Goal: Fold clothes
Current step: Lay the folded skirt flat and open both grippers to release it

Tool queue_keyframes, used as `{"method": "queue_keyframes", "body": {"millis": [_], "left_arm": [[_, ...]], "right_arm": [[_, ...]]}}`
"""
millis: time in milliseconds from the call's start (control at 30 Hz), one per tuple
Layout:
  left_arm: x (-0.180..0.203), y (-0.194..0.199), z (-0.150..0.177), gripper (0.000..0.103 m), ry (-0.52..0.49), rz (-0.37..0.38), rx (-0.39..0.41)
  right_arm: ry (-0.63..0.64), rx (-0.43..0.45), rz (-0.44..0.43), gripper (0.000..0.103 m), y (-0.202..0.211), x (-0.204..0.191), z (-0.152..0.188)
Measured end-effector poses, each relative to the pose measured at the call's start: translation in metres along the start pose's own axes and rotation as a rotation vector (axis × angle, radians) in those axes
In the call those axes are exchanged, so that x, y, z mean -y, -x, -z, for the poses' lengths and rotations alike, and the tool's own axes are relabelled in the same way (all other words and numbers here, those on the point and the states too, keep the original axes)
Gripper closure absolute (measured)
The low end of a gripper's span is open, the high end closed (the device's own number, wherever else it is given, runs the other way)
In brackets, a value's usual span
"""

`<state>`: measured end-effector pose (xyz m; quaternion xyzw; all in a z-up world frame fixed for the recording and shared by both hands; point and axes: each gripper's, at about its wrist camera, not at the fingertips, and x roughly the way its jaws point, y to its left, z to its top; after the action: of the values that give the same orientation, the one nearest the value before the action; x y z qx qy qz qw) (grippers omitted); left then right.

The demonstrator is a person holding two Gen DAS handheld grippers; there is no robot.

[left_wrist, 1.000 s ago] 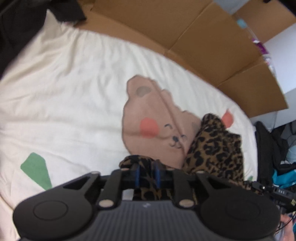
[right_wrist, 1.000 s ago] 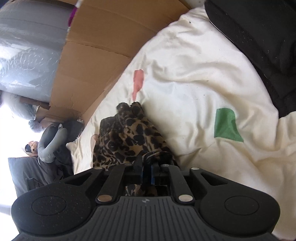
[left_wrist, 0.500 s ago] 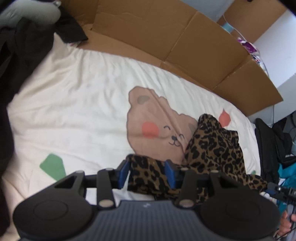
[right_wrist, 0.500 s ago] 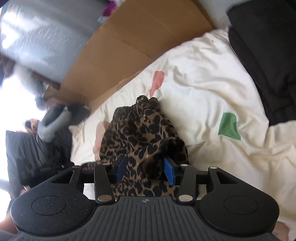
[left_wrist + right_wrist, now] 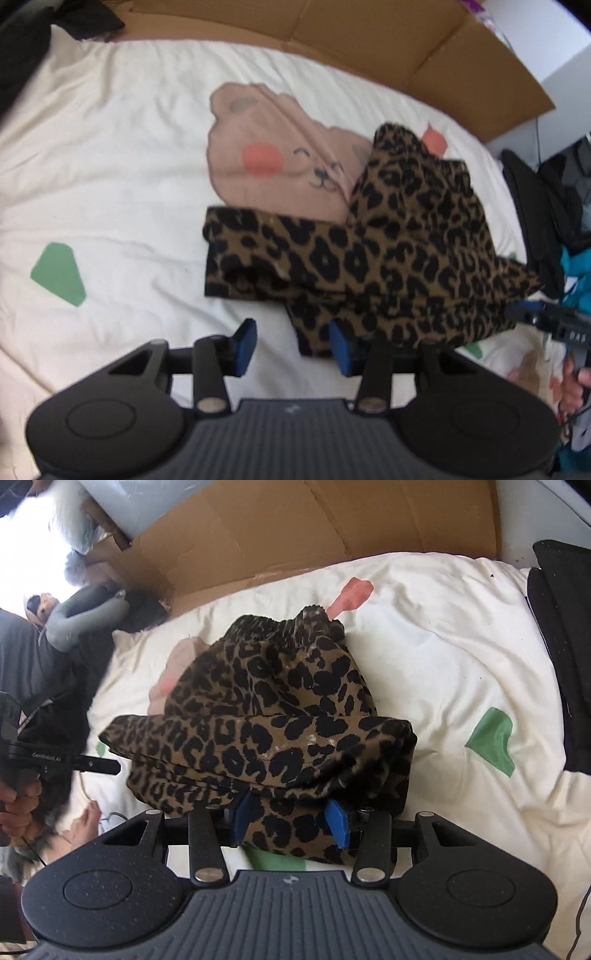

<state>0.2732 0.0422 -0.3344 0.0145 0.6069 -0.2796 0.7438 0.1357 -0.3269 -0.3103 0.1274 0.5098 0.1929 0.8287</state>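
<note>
Leopard-print garment (image 5: 406, 254), bunched, on soft duvet (image 5: 110, 166)

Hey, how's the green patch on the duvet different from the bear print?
The green patch is a small, flat, angular shape with no features, while the bear print is much larger, pinkish tan, with ears, a coral cheek and a smiling face. The green patch lies fully uncovered; the bear print is partly hidden under the leopard-print garment. Both are printed on the same cream duvet.

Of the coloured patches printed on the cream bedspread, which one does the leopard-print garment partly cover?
The pinkish-brown bear face: the leopard-print garment overlaps its lower and right edges. The green patch lies uncovered, well apart on the cream bedspread.
</note>
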Motion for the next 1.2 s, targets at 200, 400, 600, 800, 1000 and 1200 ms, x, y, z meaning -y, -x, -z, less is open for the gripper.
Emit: {"method": "queue_keyframes", "body": {"millis": [200, 400, 600, 800, 1000, 1200], "left_arm": [[-0.002, -0.015, -0.004, 0.059, -0.079, -0.07, 0.017], [-0.007, -0.023, -0.009, 0.065, -0.121, -0.107, 0.025], [0.0, -0.009, -0.023, 0.068, -0.132, -0.072, 0.086], [0.009, 0.009, -0.048, 0.068, -0.109, -0.025, 0.177], [0.012, 0.012, -0.061, 0.068, -0.1, -0.031, 0.224], [0.006, 0.016, -0.059, 0.068, -0.085, -0.051, 0.233]], "right_arm": [[0.114, -0.023, 0.089, 0.056, -0.009, -0.014, 0.004], [0.183, -0.05, 0.135, 0.056, -0.012, -0.017, 0.002], [0.201, -0.038, 0.167, 0.059, -0.017, -0.014, -0.004], [0.189, -0.004, 0.177, 0.059, -0.017, -0.007, -0.028], [0.18, 0.03, 0.197, 0.059, -0.015, 0.0, -0.047], [0.16, 0.085, 0.197, 0.059, -0.001, 0.002, -0.046]]}}
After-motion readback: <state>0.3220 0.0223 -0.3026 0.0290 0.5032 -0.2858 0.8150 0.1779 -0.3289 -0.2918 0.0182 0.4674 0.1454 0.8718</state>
